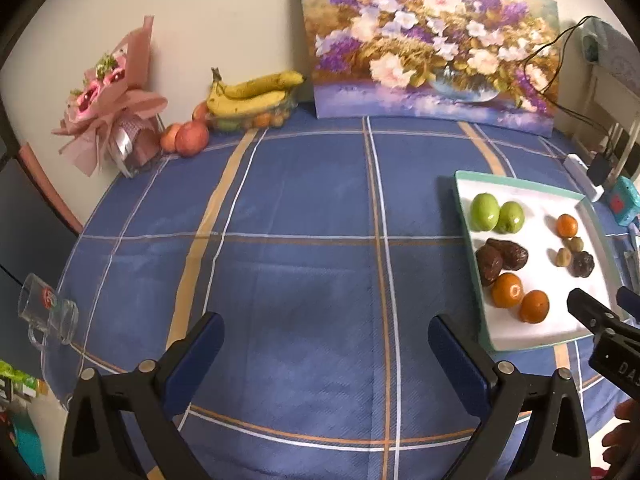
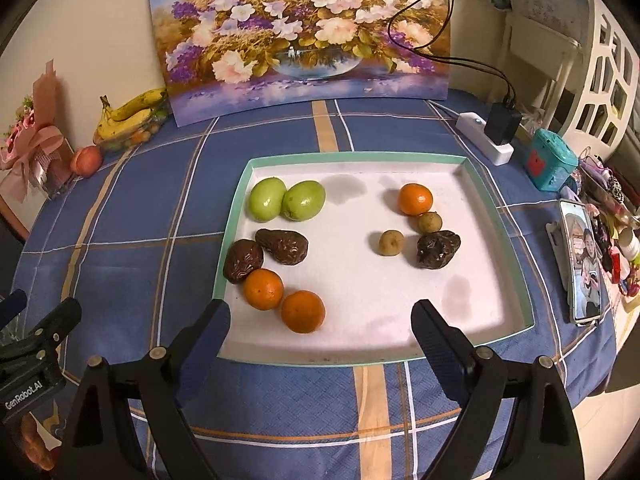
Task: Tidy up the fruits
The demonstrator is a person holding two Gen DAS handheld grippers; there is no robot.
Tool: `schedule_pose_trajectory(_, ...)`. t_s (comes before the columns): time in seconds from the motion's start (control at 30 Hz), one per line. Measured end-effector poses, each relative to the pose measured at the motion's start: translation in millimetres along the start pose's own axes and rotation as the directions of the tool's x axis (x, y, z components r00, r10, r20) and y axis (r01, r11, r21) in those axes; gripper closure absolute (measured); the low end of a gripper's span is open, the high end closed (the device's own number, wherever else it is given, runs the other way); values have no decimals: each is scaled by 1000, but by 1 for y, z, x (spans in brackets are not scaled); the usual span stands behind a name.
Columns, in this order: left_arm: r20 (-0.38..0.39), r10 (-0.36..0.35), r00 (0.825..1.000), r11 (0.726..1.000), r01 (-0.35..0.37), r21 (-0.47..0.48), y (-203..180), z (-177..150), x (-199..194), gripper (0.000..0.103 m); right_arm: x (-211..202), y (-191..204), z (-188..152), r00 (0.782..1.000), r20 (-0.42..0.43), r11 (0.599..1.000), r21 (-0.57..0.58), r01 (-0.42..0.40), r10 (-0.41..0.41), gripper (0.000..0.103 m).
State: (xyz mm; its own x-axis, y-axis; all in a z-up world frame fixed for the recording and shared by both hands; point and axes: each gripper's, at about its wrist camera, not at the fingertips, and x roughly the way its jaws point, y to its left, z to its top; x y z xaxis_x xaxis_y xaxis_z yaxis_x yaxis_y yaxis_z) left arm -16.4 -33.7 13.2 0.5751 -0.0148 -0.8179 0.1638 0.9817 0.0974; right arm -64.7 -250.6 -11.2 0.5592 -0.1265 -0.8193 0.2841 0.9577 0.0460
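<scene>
A white tray with a teal rim (image 2: 496, 236) (image 1: 464, 216) lies on the blue checked tablecloth. On its left side sit two green fruits (image 2: 286, 199) (image 1: 496, 213), two dark brown fruits (image 2: 264, 251) (image 1: 500, 258) and two oranges (image 2: 282, 300) (image 1: 520, 298). On its right side are a third orange (image 2: 415, 199), two small yellow-brown fruits (image 2: 391, 242) and another dark brown fruit (image 2: 438, 249). My right gripper (image 2: 320, 318) hangs open over the tray's near edge, holding nothing. My left gripper (image 1: 326, 334) stands open over bare cloth left of the tray.
Bananas (image 1: 252, 94) on a fruit bowl, two apples (image 1: 186, 138) and a pink bouquet (image 1: 108, 100) line the back left wall. A flower painting (image 2: 304, 32) leans at the back. A glass mug (image 1: 48, 312) lies at the left edge. A phone (image 2: 582, 264), power strip (image 2: 486, 138) and clutter fill the right.
</scene>
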Motion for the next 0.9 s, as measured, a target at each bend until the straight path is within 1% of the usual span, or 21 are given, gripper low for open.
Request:
schedule_pose_trajectory(0.37, -18, -10, 1000, 1000, 10, -9, 5, -1, 3, 0, 4, 5, -1, 1000, -12, 1000, -24, 6, -6, 11)
schedule_pose_trajectory(0.9, -18, -11, 1000, 1000, 11, -8, 5, -1, 3, 0, 5, 6, -3, 1000, -16, 1000, -29, 9, -10, 11)
